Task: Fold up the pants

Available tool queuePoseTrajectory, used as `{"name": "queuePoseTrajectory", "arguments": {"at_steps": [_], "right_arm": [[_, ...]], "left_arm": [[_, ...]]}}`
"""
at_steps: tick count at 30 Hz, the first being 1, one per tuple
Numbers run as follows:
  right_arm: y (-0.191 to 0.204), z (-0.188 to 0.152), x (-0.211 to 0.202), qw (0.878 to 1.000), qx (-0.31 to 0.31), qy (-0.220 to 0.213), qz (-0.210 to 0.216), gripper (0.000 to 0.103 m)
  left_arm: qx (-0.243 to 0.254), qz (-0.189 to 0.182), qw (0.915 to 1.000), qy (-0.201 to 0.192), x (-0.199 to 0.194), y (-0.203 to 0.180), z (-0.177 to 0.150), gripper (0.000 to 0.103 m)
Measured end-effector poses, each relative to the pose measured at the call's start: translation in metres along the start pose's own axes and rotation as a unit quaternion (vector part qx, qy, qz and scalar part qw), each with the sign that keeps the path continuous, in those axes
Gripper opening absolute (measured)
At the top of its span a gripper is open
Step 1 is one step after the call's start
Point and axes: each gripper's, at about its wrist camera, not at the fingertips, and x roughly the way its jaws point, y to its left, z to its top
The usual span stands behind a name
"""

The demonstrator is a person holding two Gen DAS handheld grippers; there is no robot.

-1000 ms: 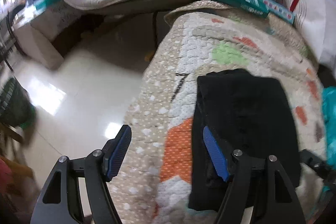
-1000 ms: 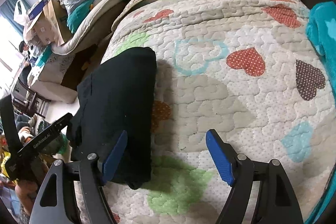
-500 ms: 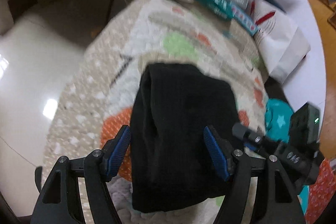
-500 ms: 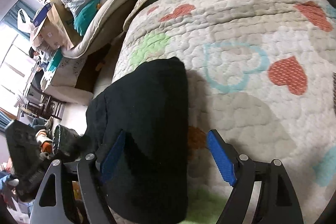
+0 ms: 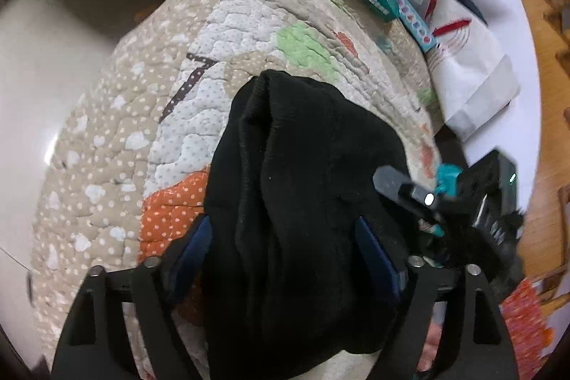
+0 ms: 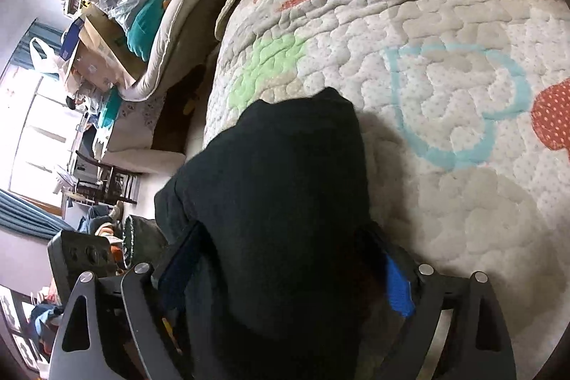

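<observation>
Both grippers now straddle the folded black fleece pants on the quilted heart-print bedspread. My left gripper has been closing, my right gripper opening; both sets of jaws are apart, pads not visibly pressing the cloth. Fold looks nearly finished.

Glossy pale floor; bright window; dark wooden chair; cluttered sofa.

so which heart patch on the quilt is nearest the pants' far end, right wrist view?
The light green heart, right beside the black pants; the blue outlined and orange ones lie farther off.
</observation>
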Motion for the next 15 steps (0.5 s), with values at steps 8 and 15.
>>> {"name": "queuePoseTrajectory", "arguments": {"at_steps": [8, 15], "right_arm": [[0.027, 0.003, -0.026, 0.998, -0.062, -0.006, -0.018, 0.046], [0.039, 0.044, -0.051, 0.994, -0.090, -0.048, -0.041, 0.045]], "left_arm": [[0.036, 0.019, 0.9991, -0.009, -0.008, -0.028, 0.000, 0.037], [0.035, 0.006, 0.9991, -0.022, 0.001, -0.060, 0.046, 0.037]]}}
